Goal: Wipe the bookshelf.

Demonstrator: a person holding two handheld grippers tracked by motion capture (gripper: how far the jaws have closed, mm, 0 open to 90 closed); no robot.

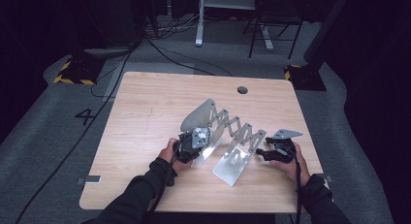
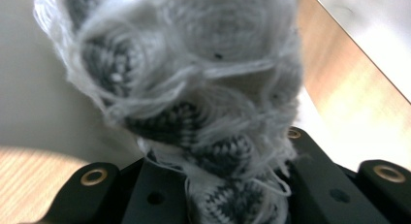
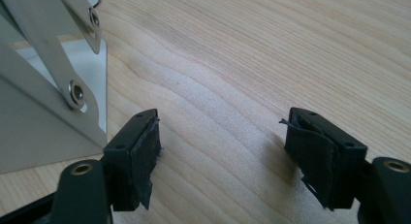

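A metal scissor-lattice rack [image 1: 237,127] with flat plates at its ends lies across the middle of the wooden table [image 1: 145,107]. My left gripper [image 1: 191,147] is at the rack's near left end, shut on a grey-and-white knitted woolly piece [image 1: 199,136]. In the left gripper view the fuzzy knit [image 2: 194,88] bulges up from between the two black jaws of the left gripper [image 2: 223,185]. My right gripper [image 1: 264,153] rests low by the rack's right end, open. In the right gripper view the right gripper [image 3: 223,141] has bare wood between its jaws, with the rack's metal [image 3: 39,117] to its left.
A round cable hole [image 1: 242,90] sits near the table's far edge. The rack's rectangular plate [image 1: 232,166] slopes toward the near edge between my hands. A small metal bracket [image 1: 89,179] juts from the table's left side. Cables and a chair's legs are on the floor behind.
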